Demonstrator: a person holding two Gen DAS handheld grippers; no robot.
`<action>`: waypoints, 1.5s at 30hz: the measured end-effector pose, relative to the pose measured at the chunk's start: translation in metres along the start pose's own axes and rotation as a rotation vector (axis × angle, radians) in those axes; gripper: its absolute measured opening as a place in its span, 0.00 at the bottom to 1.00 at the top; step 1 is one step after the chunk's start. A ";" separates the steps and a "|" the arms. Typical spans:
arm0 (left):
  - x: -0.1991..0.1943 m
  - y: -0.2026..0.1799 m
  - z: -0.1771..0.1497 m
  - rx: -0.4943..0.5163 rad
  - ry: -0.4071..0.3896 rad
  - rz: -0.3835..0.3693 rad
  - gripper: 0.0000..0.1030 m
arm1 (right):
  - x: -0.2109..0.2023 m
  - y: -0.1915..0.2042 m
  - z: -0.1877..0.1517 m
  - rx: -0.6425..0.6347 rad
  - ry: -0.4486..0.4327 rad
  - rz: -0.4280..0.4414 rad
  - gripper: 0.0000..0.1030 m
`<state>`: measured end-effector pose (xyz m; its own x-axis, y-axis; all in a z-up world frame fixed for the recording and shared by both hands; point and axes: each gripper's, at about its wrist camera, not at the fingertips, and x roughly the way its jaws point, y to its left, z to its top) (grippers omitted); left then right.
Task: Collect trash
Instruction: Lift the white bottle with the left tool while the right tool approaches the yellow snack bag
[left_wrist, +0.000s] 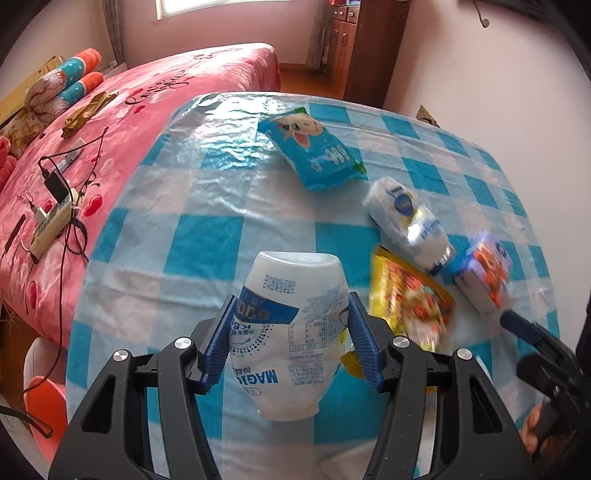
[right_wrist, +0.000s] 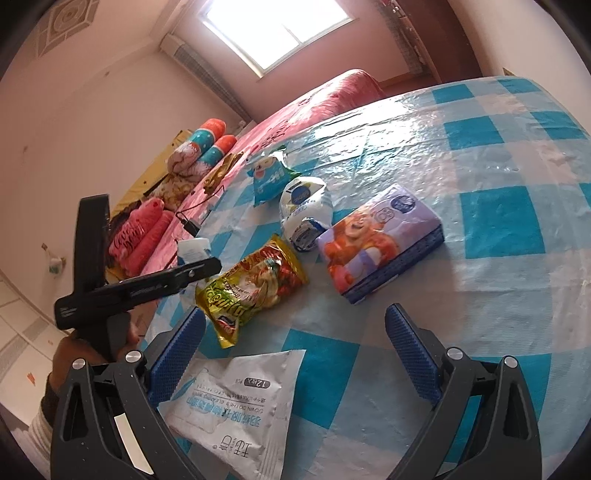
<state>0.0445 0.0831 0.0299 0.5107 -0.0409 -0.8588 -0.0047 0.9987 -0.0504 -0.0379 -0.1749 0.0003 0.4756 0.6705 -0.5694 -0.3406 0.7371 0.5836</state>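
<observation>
Left gripper (left_wrist: 291, 332) clamps a white plastic bottle (left_wrist: 291, 332) at mid-body, pads pressing both sides, bottle lifted above the checked tablecloth (left_wrist: 184, 236) near its front edge. Toward the right edge lie a yellow snack bag (left_wrist: 410, 295), a white pouch (left_wrist: 406, 221), a tissue pack (left_wrist: 484, 273). Right gripper (right_wrist: 295, 354): jaws wide apart, nothing held, over a flat white wipes packet (right_wrist: 232, 402).

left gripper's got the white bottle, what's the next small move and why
Probably lift the white bottle clear of the table. The left gripper is shut on its crushed middle, so the grip looks made. No bin shows in either view, so where it goes next I cannot tell.
</observation>
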 end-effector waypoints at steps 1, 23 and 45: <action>-0.001 -0.001 -0.004 0.003 0.007 -0.011 0.58 | 0.002 0.003 -0.001 -0.013 0.002 -0.002 0.94; -0.040 0.017 -0.053 -0.030 -0.014 -0.079 0.58 | 0.027 0.056 -0.005 -0.211 0.066 -0.076 0.94; -0.043 0.065 -0.081 -0.082 -0.011 -0.074 0.58 | 0.085 0.090 -0.004 -0.469 0.158 -0.274 0.78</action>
<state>-0.0478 0.1478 0.0222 0.5219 -0.1137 -0.8454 -0.0371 0.9871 -0.1556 -0.0310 -0.0511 0.0023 0.4829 0.4269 -0.7645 -0.5625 0.8204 0.1027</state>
